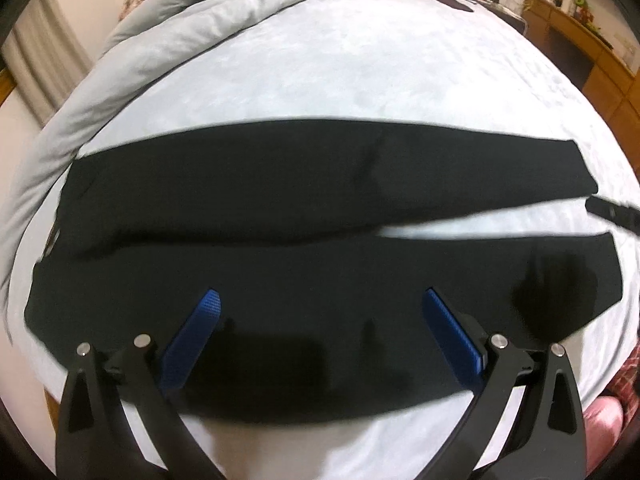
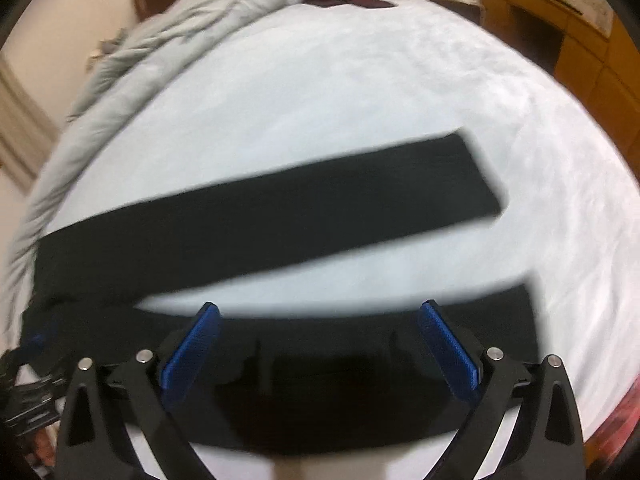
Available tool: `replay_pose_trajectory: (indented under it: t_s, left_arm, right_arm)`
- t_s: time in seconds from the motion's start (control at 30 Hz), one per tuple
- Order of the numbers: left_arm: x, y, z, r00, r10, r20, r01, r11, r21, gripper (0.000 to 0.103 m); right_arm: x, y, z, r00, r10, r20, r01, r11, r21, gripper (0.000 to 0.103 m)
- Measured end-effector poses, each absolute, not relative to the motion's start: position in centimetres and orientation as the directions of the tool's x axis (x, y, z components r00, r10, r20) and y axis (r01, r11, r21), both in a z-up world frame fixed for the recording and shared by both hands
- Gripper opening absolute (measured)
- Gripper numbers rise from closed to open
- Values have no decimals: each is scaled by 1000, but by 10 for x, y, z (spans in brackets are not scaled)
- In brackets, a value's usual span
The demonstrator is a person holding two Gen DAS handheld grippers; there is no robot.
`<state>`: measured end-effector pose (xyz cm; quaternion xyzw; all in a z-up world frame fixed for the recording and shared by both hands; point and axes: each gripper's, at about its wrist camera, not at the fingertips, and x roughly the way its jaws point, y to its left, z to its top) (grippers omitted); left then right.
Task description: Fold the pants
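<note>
Looking down, I see black pants [image 1: 280, 208] lying flat on the pale, softly textured bed [image 1: 360, 72], legs stretched rightward with a narrow gap between; my left hand-held gripper [image 1: 320, 300] hovers spread wide, empty; my right hand-held gripper [image 2: 318, 312] likewise gapes over the nearer leg.

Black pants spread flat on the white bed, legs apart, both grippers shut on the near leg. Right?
Not quite. The black pants do lie flat on the white bed, legs apart, but both wrist views show the left gripper and right gripper open above the near leg, gripping nothing.
</note>
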<state>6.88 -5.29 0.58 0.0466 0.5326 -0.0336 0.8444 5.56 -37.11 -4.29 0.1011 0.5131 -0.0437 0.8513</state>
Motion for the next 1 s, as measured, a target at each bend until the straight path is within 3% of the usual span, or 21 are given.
replay_pose_trajectory:
  t_s: [0.23, 0.5, 0.53, 0.57, 0.63, 0.7, 0.73, 1.0]
  left_arm:
    - [145, -100, -15, 380, -48, -924, 130, 991, 2, 100]
    - [193, -145, -42, 376, -74, -923, 143, 989, -21, 100]
    - [198, -151, -44, 376, -76, -924, 153, 988, -19, 100]
    - [201, -156, -46, 377, -78, -923, 167, 986, -15, 100]
    - [206, -163, -49, 383, -81, -920, 191, 982, -7, 100]
    - [211, -169, -50, 389, -96, -916, 223, 975, -8, 100]
    - [216, -173, -51, 390, -106, -915, 241, 971, -10, 100]
    - [255, -190, -62, 366, -198, -909, 344, 937, -65, 100]
  right_arm:
    - [153, -478, -83, 351, 55, -935, 216, 967, 137, 99]
    - [192, -503, -122, 335, 98, -937, 158, 975, 158, 97]
    - [193, -501, -121, 346, 99, -933, 143, 977, 157, 94]
    - [193, -500, -119, 361, 105, -927, 120, 980, 158, 84]
    - [189, -497, -112, 393, 128, -911, 63, 984, 166, 52]
    - [183, -495, -105, 414, 129, -901, 17, 989, 150, 10]
    - [180, -495, -102, 422, 157, -893, -6, 985, 170, 6]
    - [147, -524, -76, 505, 344, -791, -86, 932, 351, 6]
